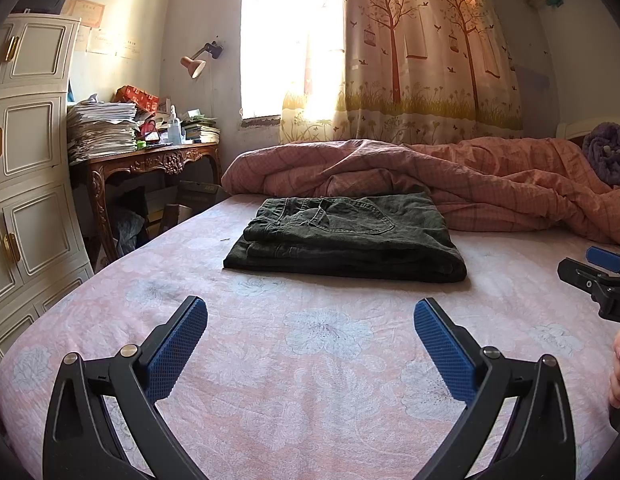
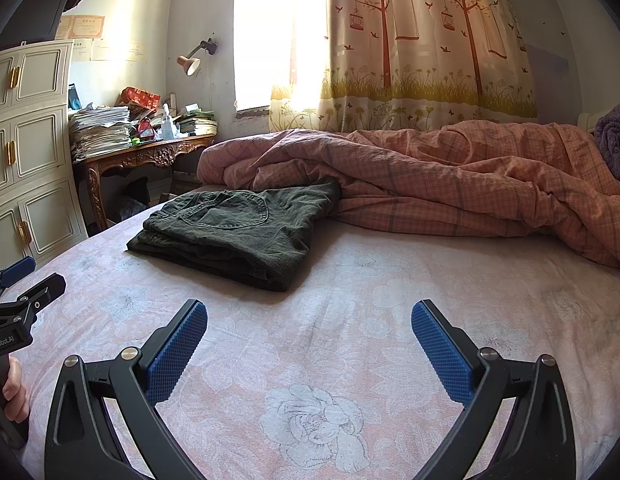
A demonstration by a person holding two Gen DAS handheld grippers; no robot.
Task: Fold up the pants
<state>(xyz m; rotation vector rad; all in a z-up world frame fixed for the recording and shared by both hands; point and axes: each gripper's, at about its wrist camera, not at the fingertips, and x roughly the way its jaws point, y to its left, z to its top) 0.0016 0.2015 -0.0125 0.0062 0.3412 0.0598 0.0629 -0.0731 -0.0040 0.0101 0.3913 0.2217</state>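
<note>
A bedroom with a sunlit window and one tree-print curtain holds a bed covered by a pink floral sheet. One pair of dark pants lies on it, folded into a compact stack with a back pocket facing up. Its far edge sits against, or just beside, a rumpled pink checked duvet heaped along the back of the bed; the contact is hard to judge from here.

Two grippers are in view. The left gripper hovers over bare sheet with its jaws spread wide, holding nothing, the pants straight ahead and apart from it. The right gripper is likewise wide apart and empty, with the pants ahead to its left. Nothing lies between either gripper and the pants.

To the left stand one cream cabinet and a carved wooden surface piled with papers and books, one pink lamp on the wall above. A purple bundle sits at the far right.
</note>
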